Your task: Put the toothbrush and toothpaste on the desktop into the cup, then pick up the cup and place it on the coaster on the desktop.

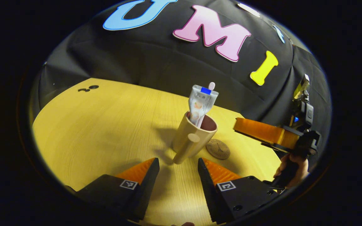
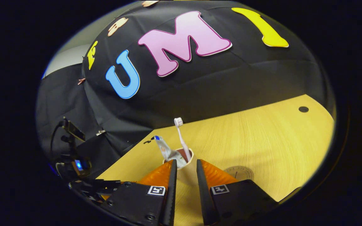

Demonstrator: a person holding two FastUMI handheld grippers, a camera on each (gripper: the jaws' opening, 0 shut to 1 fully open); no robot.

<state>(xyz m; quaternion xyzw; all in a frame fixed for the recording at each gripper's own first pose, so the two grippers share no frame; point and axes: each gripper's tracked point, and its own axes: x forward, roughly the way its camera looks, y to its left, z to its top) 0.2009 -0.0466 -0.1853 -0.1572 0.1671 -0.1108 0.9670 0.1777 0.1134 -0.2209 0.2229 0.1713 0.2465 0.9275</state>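
Left gripper view: left gripper [image 1: 178, 166] low over the near part of the wooden tabletop [image 1: 99, 131], fingers spread wide apart and holding nothing, aimed at the cup [image 1: 193, 136]. Cup upright near the middle of the tabletop, toward the right, its stubby cylindrical handle jutting toward the camera and ending just short of the gap between the fingers. Toothpaste [image 1: 200, 103] standing tilted inside the cup, crimped end up, with the toothbrush [image 1: 211, 88] just behind it, little more than its pale top showing above the tube. Round coaster [image 1: 218, 149] flat on the wood just right of the cup's foot, close beside it but not under it. Right gripper [image 1: 256, 130] reaching in from the right edge, level with the cup's rim and a little apart from it, a hand [image 1: 289, 168] on its grip below; from this side angle, cannot tell how its fingers stand. Two small dark holes [image 1: 88, 88] near the far left edge. Right gripper view: right gripper [image 2: 185, 168] with fingers parted by a narrow gap, the cup [image 2: 184, 157] just beyond the tips and not pinched. Toothbrush [image 2: 181, 138] plainly seen here, bristled head up and leaning left, toothpaste [image 2: 165, 149] leaning further left. Coaster [image 2: 239, 172] bare on the tabletop [image 2: 262, 135], to the right of the fingers.
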